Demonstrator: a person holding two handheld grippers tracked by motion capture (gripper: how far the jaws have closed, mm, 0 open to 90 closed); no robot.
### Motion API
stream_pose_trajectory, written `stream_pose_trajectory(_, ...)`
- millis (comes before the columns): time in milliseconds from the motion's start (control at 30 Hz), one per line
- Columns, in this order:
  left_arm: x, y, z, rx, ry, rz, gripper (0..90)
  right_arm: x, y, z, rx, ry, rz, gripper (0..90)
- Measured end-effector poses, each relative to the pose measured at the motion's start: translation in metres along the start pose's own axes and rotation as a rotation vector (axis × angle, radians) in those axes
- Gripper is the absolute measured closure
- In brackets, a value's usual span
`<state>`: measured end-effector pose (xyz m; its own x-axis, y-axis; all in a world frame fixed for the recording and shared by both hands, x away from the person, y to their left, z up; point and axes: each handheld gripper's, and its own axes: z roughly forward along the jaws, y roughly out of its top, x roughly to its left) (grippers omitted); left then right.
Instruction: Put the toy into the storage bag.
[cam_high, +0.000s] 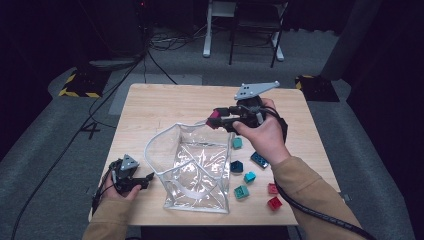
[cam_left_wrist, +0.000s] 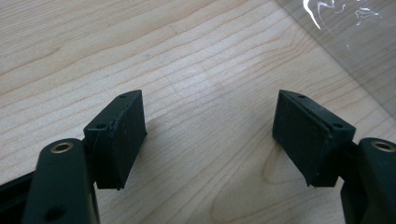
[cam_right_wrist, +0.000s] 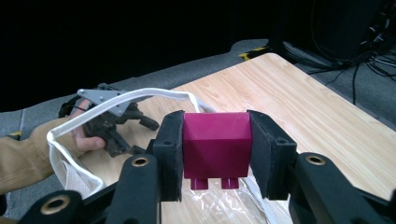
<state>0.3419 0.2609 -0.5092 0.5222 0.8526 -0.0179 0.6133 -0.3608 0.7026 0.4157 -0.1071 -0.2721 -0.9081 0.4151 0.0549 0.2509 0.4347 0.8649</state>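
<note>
Wooden table (cam_high: 165, 102), dark room. We see right gripper (cam_right_wrist: 216, 154) clamped on magenta block (cam_right_wrist: 215, 144) above clear bag (cam_high: 192, 170) rim; left gripper (cam_left_wrist: 210, 135) spread apart, empty beside the bag. Block may clip rim, miss.

Both forearms enter from the bottom edge of the high view in tan long sleeves, and each hand carries a black tool topped by a grey three-cornered plate drilled with small holes. The right tool (cam_high: 216, 119), at centre right, trails a thick black cable toward the lower right corner; the left tool (cam_high: 148, 179), at lower left, seems to trail thinner black leads. Up close its flat black pads (cam_left_wrist: 122, 135) show small screw recesses, with brass-coloured bushings in the arms behind.
</note>
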Motion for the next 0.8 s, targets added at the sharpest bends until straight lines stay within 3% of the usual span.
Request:
stream_pose_trajectory(467,0.0,0.0,0.0,0.002,0.0,0.005,26.2,0.018,0.009,0.045,0.044,0.073,-0.022,59.0)
stream_pose_trajectory(800,0.0,0.0,0.0,0.002,-0.002,0.005,26.2,0.023,0.003,0.063,0.067,0.094,-0.011,58.9)
